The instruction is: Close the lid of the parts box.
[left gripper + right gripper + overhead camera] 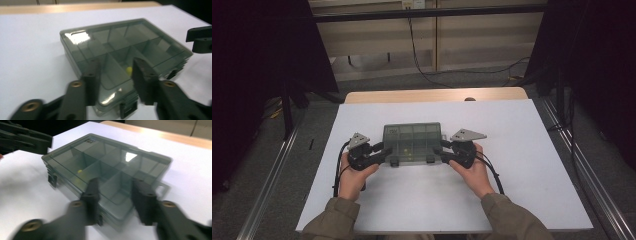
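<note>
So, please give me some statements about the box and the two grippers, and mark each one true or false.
1. The compartment box lies on the white table top. True.
2. Its lid is open. False: the clear lid is closed.
3. A small yellow thing sits inside one compartment. True.
4. Both grippers are at the same end of the box. False: the left gripper is at its left end, the right gripper at its right end.

A compartment box [412,144] lies mid-table [522,165], a small ball [129,69] inside it, the left gripper [379,153] at its left end, the right gripper [446,151] at its right.
</note>
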The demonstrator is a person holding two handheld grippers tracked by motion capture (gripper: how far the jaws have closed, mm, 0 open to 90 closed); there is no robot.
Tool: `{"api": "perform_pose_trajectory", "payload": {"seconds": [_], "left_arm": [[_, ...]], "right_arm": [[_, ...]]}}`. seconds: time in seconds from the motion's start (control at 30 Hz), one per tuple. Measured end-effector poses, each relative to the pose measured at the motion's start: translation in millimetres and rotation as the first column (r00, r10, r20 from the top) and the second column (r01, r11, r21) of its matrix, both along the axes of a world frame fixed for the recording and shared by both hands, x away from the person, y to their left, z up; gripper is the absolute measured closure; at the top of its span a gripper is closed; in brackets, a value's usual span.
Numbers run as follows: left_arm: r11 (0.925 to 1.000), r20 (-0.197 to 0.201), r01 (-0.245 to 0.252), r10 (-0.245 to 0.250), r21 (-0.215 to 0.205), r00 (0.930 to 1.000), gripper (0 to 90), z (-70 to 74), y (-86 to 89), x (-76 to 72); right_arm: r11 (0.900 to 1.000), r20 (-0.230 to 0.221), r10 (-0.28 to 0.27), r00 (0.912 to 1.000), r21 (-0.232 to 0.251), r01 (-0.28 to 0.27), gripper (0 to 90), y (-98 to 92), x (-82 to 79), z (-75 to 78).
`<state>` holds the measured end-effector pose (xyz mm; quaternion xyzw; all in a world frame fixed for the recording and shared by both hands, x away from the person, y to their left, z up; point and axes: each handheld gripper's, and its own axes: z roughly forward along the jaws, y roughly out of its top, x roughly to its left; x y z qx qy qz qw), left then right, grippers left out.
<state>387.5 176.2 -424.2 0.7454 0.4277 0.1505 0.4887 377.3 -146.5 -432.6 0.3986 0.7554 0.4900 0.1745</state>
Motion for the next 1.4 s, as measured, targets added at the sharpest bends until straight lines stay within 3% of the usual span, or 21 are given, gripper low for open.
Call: {"api": "perform_pose_trajectory", "payload": {"seconds": [0.07, 0.13, 0.2, 0.27, 0.3, 0.43, 0.8, 1.27, 1.4], "left_arm": [[0.9994, 0.006, -0.008, 0.008, -0.033, 1.0000, 45.0, 0.8, 2.6, -6.3], [0.9985, 0.020, -0.007, 0.008, -0.054, 0.9998, 41.0, 2.0, 5.6, -12.7], [0.9987, 0.058, 0.019, -0.016, -0.048, 0.9982, 39.6, 3.4, 7.3, -19.8], [0.9979, 0.070, 0.011, -0.006, -0.064, 0.9975, 31.2, 4.5, 8.9, -25.4], [0.9971, 0.075, 0.012, -0.006, -0.076, 0.9971, 26.7, 4.7, 10.3, -28.0], [0.9967, 0.103, 0.019, -0.010, -0.080, 0.9946, 22.7, 2.4, 16.5, -37.4], [0.9971, 0.128, 0.038, -0.030, -0.066, 0.9914, 8.7, -3.2, 26.2, -54.3], [0.9971, 0.139, 0.053, -0.045, -0.054, 0.9892, 6.4, -9.1, 27.0, -62.7], [0.9970, 0.147, 0.053, -0.044, -0.057, 0.9882, 5.9, -9.9, 27.3, -62.7]], "right_arm": [[1.000, 0.011, 0.008, 0.9999, 0.022, -0.008, 47.5, -9.1, -6.2, 1.1], [0.999, 0.007, -0.005, 1.0000, 0.039, 0.005, 32.2, -18.9, -13.0, 0.9], [0.998, 0.022, -0.010, 0.9997, 0.058, 0.009, 29.1, -29.8, -20.5, 1.6], [0.997, 0.039, -0.030, 0.9988, 0.069, 0.027, 20.0, -40.5, -27.1, 2.3], [0.996, 0.036, -0.034, 0.9987, 0.079, 0.031, 19.4, -45.7, -30.3, 2.5], [0.995, 0.060, -0.063, 0.9962, 0.086, 0.058, 13.9, -65.0, -43.1, 3.3], [0.989, 0.093, -0.120, 0.9885, 0.103, 0.110, 9.6, -109.1, -73.4, -1.5], [0.984, 0.149, -0.154, 0.9767, 0.113, 0.138, 8.5, -144.8, -99.8, -4.0], [0.976, 0.149, -0.186, 0.9712, 0.146, 0.164, 8.1, -157.0, -107.2, -6.4]]}}
